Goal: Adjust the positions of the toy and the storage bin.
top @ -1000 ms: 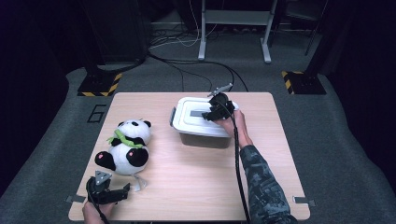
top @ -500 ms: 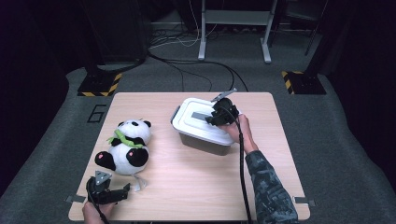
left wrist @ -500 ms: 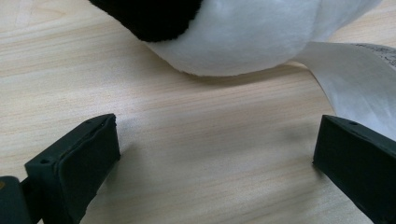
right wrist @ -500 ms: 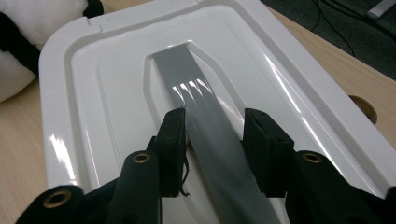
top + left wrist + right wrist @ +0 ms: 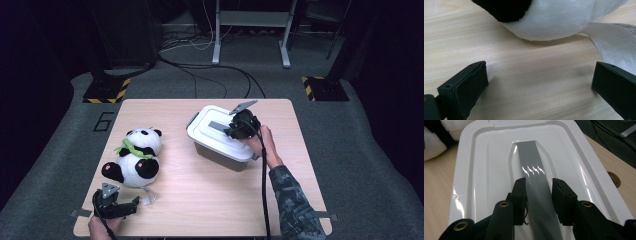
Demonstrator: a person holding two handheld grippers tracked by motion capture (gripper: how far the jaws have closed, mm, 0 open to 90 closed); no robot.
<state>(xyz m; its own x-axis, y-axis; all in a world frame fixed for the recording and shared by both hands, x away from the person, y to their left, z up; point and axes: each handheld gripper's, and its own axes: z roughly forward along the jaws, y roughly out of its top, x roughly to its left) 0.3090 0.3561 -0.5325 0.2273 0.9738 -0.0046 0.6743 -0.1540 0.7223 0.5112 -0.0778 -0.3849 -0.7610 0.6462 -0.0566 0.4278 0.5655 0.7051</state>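
Note:
A white lid [image 5: 486, 170] with a flat grey handle [image 5: 531, 160] covers a grey box [image 5: 220, 155] on the right half of the table. My right gripper [image 5: 539, 187] hangs over the lid [image 5: 215, 131] with the handle between its jaws. The jaws have just been closing; the left pad touches the handle's edge and a thin gap remains at the right pad. A plush panda [image 5: 135, 157] sits to the left. At the front left corner my left gripper [image 5: 127, 207] lies open on the wood, just short of the panda's belly [image 5: 549, 17], with nothing between its pads.
The panda's white cloth tag [image 5: 614, 47] lies by the left gripper's right jaw. The wooden table [image 5: 200, 200] has a small hole [image 5: 615, 178] near the box. Around it are grey carpet, cables, and stands with yellow-black bases [image 5: 105, 92].
The right gripper has slid a little to the left along the lid, and its jaws have narrowed around the grey handle. The left gripper and the panda have stayed put.

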